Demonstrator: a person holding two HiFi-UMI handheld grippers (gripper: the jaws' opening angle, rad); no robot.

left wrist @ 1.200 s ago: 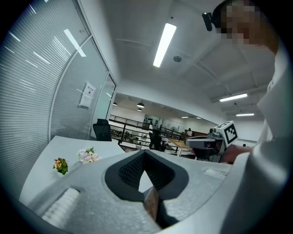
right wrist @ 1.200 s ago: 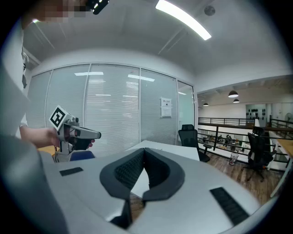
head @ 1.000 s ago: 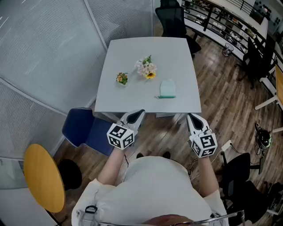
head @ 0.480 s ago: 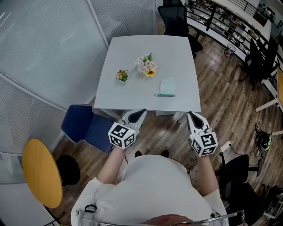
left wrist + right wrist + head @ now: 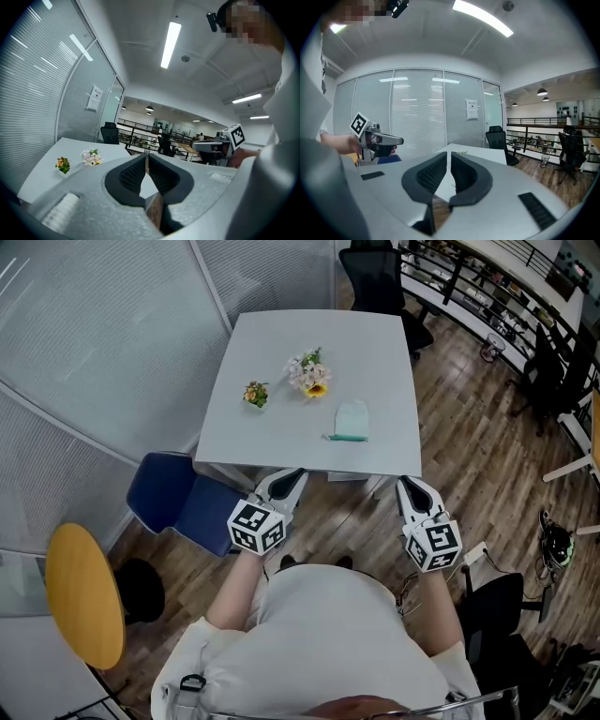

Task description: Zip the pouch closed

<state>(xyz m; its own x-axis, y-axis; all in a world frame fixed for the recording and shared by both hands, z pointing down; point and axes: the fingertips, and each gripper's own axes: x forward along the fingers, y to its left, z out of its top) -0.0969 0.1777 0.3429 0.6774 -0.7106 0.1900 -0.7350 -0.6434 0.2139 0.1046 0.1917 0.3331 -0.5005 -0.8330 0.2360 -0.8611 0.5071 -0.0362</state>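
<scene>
A mint-green pouch [image 5: 352, 420] lies flat on the white table [image 5: 281, 442], toward its near right part, with a darker green edge facing me. My left gripper [image 5: 294, 474] hangs shut just short of the table's near edge, nothing between its jaws. My right gripper [image 5: 407, 486] is also shut and empty, off the table's near right corner. Both are well apart from the pouch. In the left gripper view the jaws [image 5: 146, 157] meet; in the right gripper view the jaws [image 5: 449, 157] stand together too. The pouch does not show in either gripper view.
A pale flower bunch [image 5: 309, 376] and a small orange flower pot [image 5: 254, 393] stand mid-table, left of the pouch. A blue chair [image 5: 173, 507] sits at the near left, a black office chair [image 5: 375, 273] beyond the far edge, a round yellow stool [image 5: 84, 596] at left.
The table has slid slightly up in the head view and the blue chair with it. Both grippers stay shut and nearly where they were.
</scene>
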